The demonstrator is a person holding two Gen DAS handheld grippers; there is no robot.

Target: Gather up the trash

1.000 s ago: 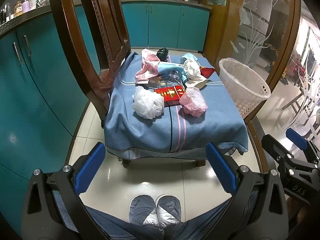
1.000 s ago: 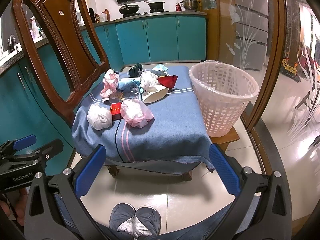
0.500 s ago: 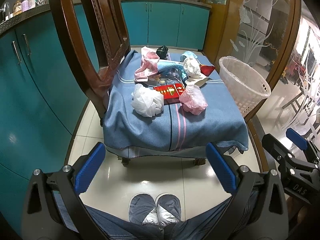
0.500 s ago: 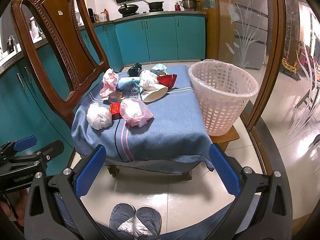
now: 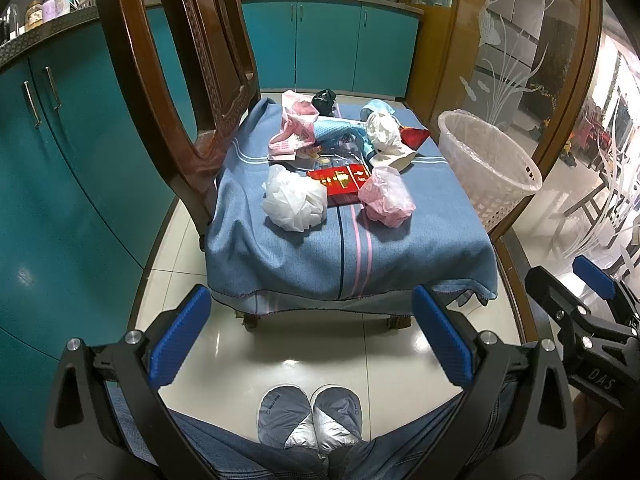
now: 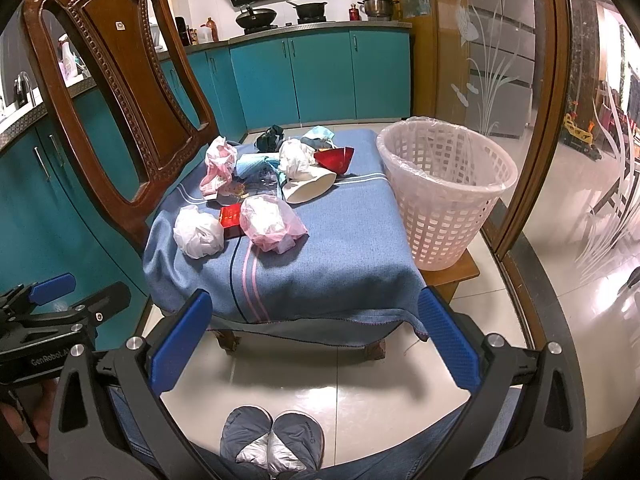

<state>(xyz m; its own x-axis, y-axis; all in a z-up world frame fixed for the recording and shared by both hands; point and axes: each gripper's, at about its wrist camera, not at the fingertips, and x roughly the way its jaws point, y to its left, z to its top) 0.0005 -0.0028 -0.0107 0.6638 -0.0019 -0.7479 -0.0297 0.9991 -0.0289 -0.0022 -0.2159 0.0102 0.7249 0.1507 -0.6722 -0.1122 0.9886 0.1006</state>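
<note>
Trash lies on a chair seat covered by a blue cloth [image 5: 348, 252] [image 6: 320, 256]: a white crumpled bag [image 5: 294, 200] [image 6: 199, 232], a pink bag [image 5: 386, 197] [image 6: 270, 222], a red packet [image 5: 342, 182] [image 6: 230, 220], a paper cup [image 6: 310, 188], a red wrapper [image 6: 334, 158] and several more pieces behind. A white lattice bin [image 5: 486, 166] [image 6: 444, 194] stands to the right of the seat. My left gripper [image 5: 308, 328] and right gripper [image 6: 314, 336] are both open and empty, held low in front of the seat's near edge.
The carved wooden chair back [image 6: 116, 92] [image 5: 192, 80] rises at the left. Teal cabinets [image 5: 60, 168] run along the left and back. A glass partition [image 6: 516, 80] with a wooden frame stands at the right. My shoes [image 5: 310, 416] rest on the tiled floor below.
Both grippers have drifted slightly; the seat and trash sit a little lower and nearer in the views. Nothing was grasped or moved.
</note>
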